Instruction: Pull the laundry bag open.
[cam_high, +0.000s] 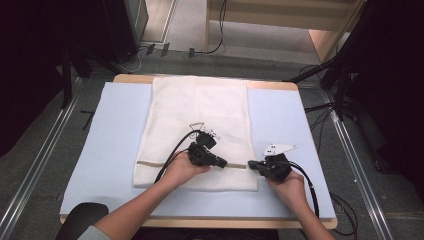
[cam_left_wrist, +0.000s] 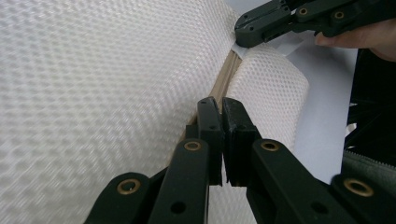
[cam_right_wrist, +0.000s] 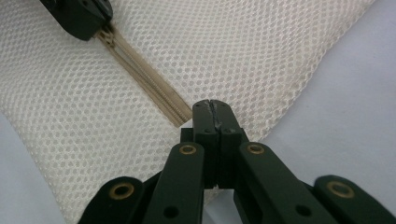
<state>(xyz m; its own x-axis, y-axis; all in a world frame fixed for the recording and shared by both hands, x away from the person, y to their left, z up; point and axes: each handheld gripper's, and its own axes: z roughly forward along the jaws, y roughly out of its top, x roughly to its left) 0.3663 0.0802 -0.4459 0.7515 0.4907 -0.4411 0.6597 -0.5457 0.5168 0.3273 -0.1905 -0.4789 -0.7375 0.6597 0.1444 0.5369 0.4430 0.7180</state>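
Two grippers work a white mesh bag (cam_high: 197, 130) that lies flat on a pale blue mat (cam_high: 110, 145) over the table (cam_high: 130, 78), the bag running from the far edge down toward the person. A tan zipper (cam_high: 150, 163) crosses the bag near its near end, left to right. We see the left gripper (cam_high: 223, 163) held in the left hand (cam_high: 182, 170) over the bag, its tip on the zipper line a bit left of the bag's right edge. In the left gripper view its jaws are together, pinched at the zipper (cam_left_wrist: 224, 84); what sits between them we cannot tell, likely the slider, hidden by the jaws. The right gripper (cam_high: 251, 164) sits in the right hand (cam_high: 287, 187) just off the bag's right edge, tip at the zipper's end. In the right gripper view its jaws are pressed together at the bag's edge (cam_right_wrist: 280, 121) where the zipper (cam_right_wrist: 144, 74) ends; whether mesh is caught between them we cannot tell. The two tips are near each other, not touching. The left gripper (cam_right_wrist: 93, 21) shows at top left of the right gripper view, sitting on the zipper. The right gripper (cam_left_wrist: 240, 30) shows at top of the left gripper view, at the bag's corner.
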